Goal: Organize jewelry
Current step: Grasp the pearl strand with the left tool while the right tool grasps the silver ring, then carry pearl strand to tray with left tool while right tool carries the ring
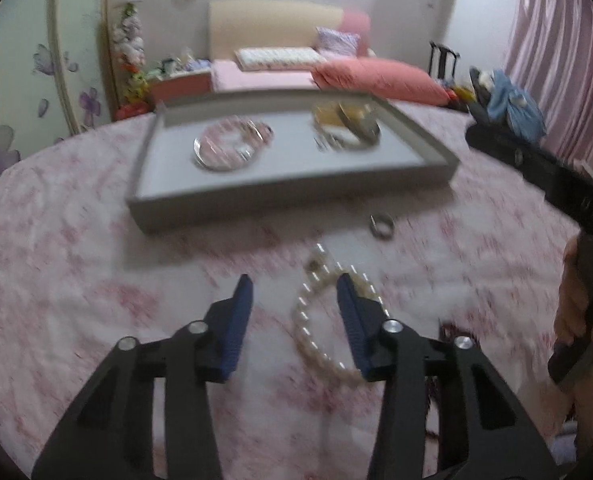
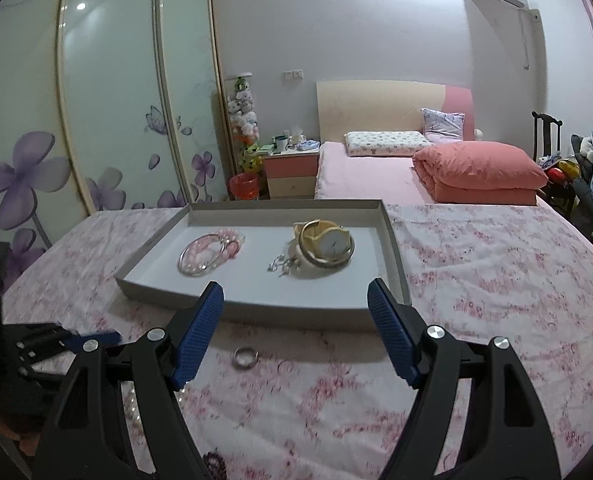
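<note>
Left gripper (image 1: pixel 294 286) has its two blue fingers wide apart, with nothing held between them. It hangs low over the pink flowery cloth (image 1: pixel 76 272) — right above the pearl bracelet (image 1: pixel 316 320). The bracelet lies in a loop on the cloth, and one blue finger (image 1: pixel 350 320) covers part of its right side. The left wrist view is blurry, so I cannot tell if the finger touches the pearls.

Right gripper (image 2: pixel 296 294) is spread wide too, and it holds nothing. It points at the near edge of the gray tray (image 2: pixel 296 308).

A silver ring (image 2: pixel 245 357) lies on the cloth between the pearl bracelet and the tray's near edge, apart from both.

Inside the tray, on its left side, sits a heap of pink bead bracelets (image 2: pixel 212 256). On its right side sits a gold watch (image 2: pixel 328 248) with a white face, tipped up on its band. Some small silver bits (image 2: pixel 284 266) lie just beside the watch, toward the middle of the tray — they are too small to name.

Past the far edge of the cloth stands a bed (image 2: pixel 360 172) with a folded pink quilt (image 2: pixel 480 172).
</note>
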A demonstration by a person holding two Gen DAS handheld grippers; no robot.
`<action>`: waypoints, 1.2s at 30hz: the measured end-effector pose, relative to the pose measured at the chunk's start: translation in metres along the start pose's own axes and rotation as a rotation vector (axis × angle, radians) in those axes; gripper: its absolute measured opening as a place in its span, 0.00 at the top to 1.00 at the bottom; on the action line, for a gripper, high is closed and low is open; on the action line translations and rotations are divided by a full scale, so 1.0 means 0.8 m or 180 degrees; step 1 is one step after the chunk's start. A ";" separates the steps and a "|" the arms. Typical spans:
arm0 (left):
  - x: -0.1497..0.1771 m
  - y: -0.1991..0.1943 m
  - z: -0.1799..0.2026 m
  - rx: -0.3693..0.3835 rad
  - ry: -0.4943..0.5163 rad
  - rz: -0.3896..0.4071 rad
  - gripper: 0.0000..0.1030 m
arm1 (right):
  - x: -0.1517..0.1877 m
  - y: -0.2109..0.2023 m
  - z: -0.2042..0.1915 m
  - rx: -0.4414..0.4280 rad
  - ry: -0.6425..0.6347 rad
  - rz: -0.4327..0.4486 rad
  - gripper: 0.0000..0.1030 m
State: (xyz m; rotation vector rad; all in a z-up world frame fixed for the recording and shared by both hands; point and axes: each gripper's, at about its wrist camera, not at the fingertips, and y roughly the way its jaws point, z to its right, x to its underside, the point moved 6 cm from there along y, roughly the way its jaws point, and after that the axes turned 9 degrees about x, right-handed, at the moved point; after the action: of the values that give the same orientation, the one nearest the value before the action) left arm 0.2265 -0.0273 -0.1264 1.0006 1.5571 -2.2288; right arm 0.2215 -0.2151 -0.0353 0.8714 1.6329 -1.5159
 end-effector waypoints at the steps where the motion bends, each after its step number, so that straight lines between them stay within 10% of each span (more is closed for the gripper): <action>1: 0.005 0.005 0.004 0.0011 0.0031 -0.0065 0.63 | 0.002 -0.002 -0.001 -0.0008 -0.0013 -0.0005 0.28; 6: 0.014 0.018 0.007 -0.0211 0.0169 -0.0188 0.90 | 0.010 -0.005 -0.005 -0.0023 -0.0073 -0.0042 0.28; 20: 0.006 -0.010 -0.118 -0.1048 -0.0448 -0.0117 0.90 | 0.065 0.050 -0.051 -0.0227 -0.0632 -0.0872 0.55; 28: 0.004 -0.016 -0.133 -0.1116 -0.0487 -0.0079 0.90 | 0.075 0.075 -0.070 -0.0180 -0.0783 -0.1143 0.56; 31: 0.006 -0.016 -0.129 -0.1095 -0.0509 -0.0068 0.90 | 0.073 0.080 -0.074 -0.0239 -0.0751 -0.1167 0.78; 36: 0.007 -0.018 -0.128 -0.1061 -0.0543 -0.0052 0.90 | 0.075 0.073 -0.069 -0.0214 -0.0704 -0.1177 0.78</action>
State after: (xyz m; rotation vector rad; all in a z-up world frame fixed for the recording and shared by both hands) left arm 0.2544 0.0712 -0.1397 0.6862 1.7827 -1.9182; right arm 0.2381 -0.1560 -0.1141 0.3599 1.7311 -1.7231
